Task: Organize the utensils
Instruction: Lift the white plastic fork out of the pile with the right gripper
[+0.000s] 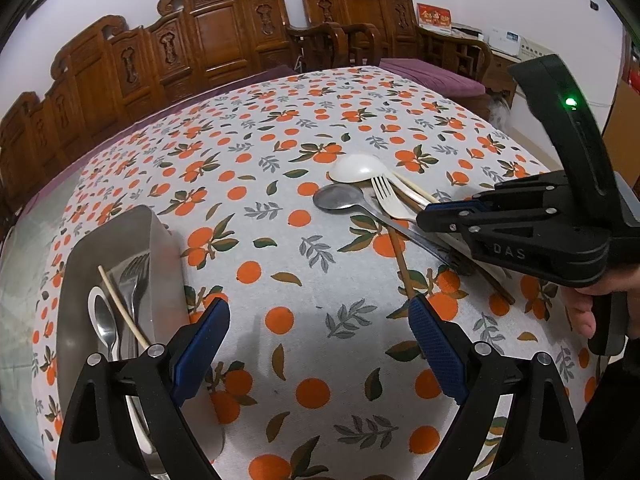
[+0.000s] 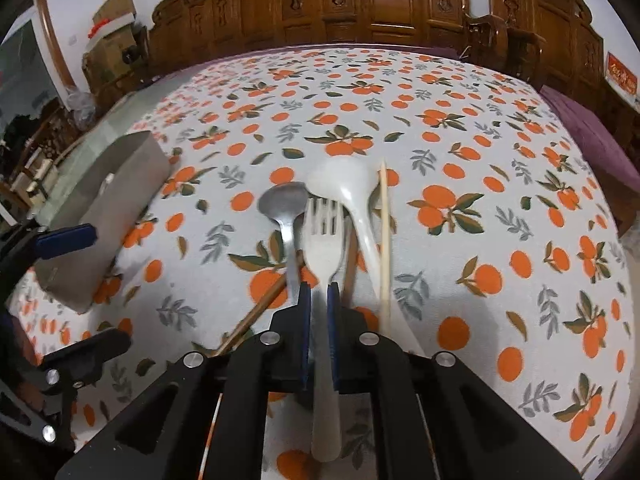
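The white fork (image 2: 323, 240) is lying in the counter's (image 2: 440, 100) utensil pile, its handle clenched by the right tongs (image 2: 318, 292); lifting risks dragging the overlapping metal spoon (image 2: 282, 204). The left tongs (image 1: 320, 344) are hanging released beside the tray (image 1: 160, 240).

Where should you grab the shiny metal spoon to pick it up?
By its thin handle, just below the bowl, with the fingers either side of it. The metal spoon lies flat; lower down, the handle crosses a brown chopstick and runs beside the white fork.
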`<state>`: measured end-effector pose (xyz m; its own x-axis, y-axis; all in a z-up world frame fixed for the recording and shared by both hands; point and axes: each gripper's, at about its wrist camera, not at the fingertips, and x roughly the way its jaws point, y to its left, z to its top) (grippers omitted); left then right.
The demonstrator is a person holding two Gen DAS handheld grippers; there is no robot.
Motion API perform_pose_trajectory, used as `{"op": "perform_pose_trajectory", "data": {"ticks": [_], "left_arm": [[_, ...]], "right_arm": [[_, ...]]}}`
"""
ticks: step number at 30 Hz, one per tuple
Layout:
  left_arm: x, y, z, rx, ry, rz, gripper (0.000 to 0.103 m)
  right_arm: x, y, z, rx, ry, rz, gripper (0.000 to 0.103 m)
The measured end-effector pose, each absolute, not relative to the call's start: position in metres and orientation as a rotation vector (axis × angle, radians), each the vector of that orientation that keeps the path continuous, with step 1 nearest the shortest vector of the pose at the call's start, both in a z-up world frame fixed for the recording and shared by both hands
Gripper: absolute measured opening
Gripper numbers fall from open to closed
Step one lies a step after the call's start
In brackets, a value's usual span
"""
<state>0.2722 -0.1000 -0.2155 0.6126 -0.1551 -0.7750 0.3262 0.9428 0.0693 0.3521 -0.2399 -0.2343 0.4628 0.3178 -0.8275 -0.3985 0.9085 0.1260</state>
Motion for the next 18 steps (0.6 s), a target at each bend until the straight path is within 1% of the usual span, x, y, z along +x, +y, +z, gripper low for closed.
{"op": "perform_pose_trajectory", "data": {"ticks": [6, 7, 9, 15, 18], "left_arm": [[0.272, -0.100, -0.216, 0.216, 0.869, -0.279, 0.087], [0.272, -0.100, -0.216, 0.214, 0.869, -0.281, 0.087], [0.272, -0.101, -0.216, 0.214, 0.869, -0.279, 0.087], [0.279, -0.105, -0.212, 0.180, 0.874, -0.278, 0.087], [0.287, -0.114, -0.213, 0.176, 0.879, -0.279, 0.087]], "right_arm": [[0.356, -0.232, -0.241, -0.123, 1.016, 0.443, 0.011], [0.356, -0.233, -0.241, -0.127, 1.017, 0.439, 0.008], [0.356, -0.232, -0.239, -0.120, 1.018, 0.440, 0.008], [0.353, -0.253, -0.212, -0.032, 0.930, 0.436, 0.007], [0.354, -0.270, -0.207, -0.003, 0.910, 0.399, 0.007]]}}
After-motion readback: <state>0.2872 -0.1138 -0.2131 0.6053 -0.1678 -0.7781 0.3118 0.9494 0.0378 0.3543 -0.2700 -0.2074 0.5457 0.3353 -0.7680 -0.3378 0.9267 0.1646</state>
